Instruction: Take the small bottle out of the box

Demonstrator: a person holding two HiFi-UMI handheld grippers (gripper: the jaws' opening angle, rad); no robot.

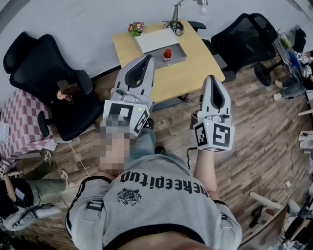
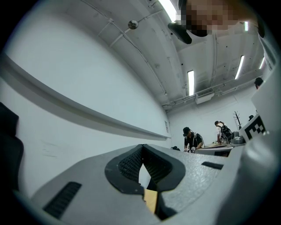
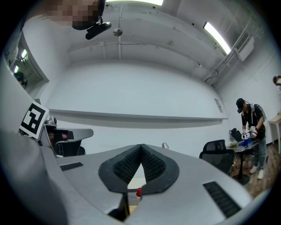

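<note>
The small bottle (image 1: pixel 167 54), red-capped, stands upright in a shallow grey box (image 1: pixel 180 52) on the wooden table (image 1: pixel 195 68) ahead of me. A white board (image 1: pixel 157 39) leans at the box's far side. Both grippers are held up in the air in front of my chest, well short of the table. My left gripper (image 1: pixel 145 58) (image 2: pixel 142 147) is shut with nothing in it. My right gripper (image 1: pixel 212 78) (image 3: pixel 141 146) also has its jaws together and holds nothing. In the right gripper view the bottle's red cap (image 3: pixel 138 192) shows through the gap below the pads.
A small pot of flowers (image 1: pixel 137 28) and a desk lamp (image 1: pixel 176 14) stand at the table's far edge. Black office chairs stand at the left (image 1: pixel 49 83) and at the right (image 1: pixel 244 39). A checkered cloth (image 1: pixel 19 122) lies at far left. People (image 2: pixel 192 139) work at distant tables.
</note>
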